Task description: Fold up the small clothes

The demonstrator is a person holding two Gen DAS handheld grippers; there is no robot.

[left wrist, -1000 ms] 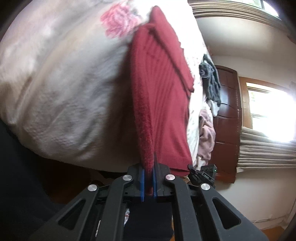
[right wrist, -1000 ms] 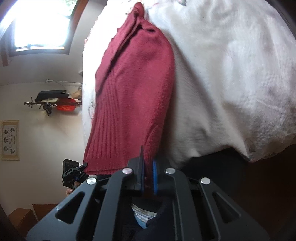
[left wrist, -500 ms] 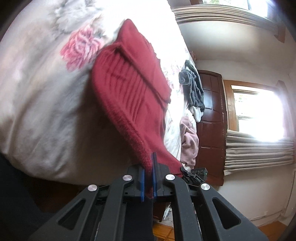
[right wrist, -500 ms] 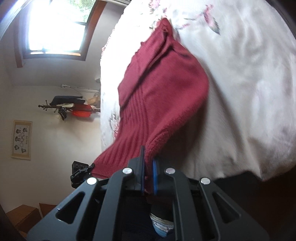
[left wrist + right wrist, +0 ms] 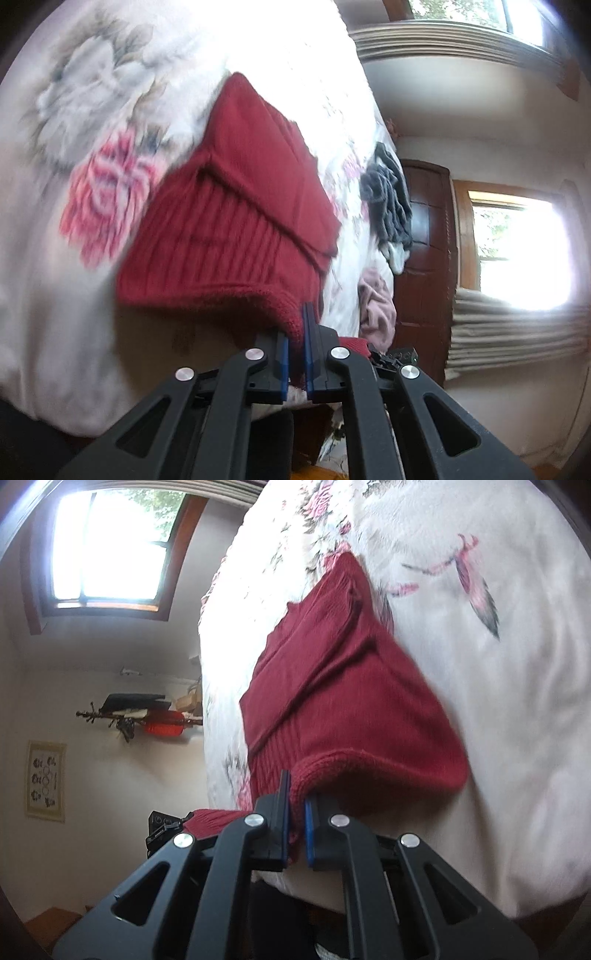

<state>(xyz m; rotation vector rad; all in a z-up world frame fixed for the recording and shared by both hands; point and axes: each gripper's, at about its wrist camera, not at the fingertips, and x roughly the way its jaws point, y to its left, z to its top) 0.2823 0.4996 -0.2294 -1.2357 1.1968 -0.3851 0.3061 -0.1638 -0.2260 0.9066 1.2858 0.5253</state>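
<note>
A dark red ribbed knit garment (image 5: 236, 229) lies on a white floral bed cover (image 5: 92, 110), its upper part folded over itself. The near hem is lifted off the cover. My left gripper (image 5: 295, 325) is shut on one corner of that hem. In the right wrist view the same red garment (image 5: 343, 686) stretches away over the bed cover (image 5: 498, 720), and my right gripper (image 5: 295, 797) is shut on the other hem corner. Each gripper shows in the other's view as a small black shape low beside the hem.
A grey garment (image 5: 388, 206) and a pink one (image 5: 376, 302) lie on the far side of the bed, near a dark wooden door (image 5: 424, 258). A coat rack (image 5: 140, 716) stands by the wall under a bright window (image 5: 107, 550).
Both grippers have carried the hem up and forward over the bed. The garment, which hung down over the bed's edge, now lies further onto the cover with its hem raised.
</note>
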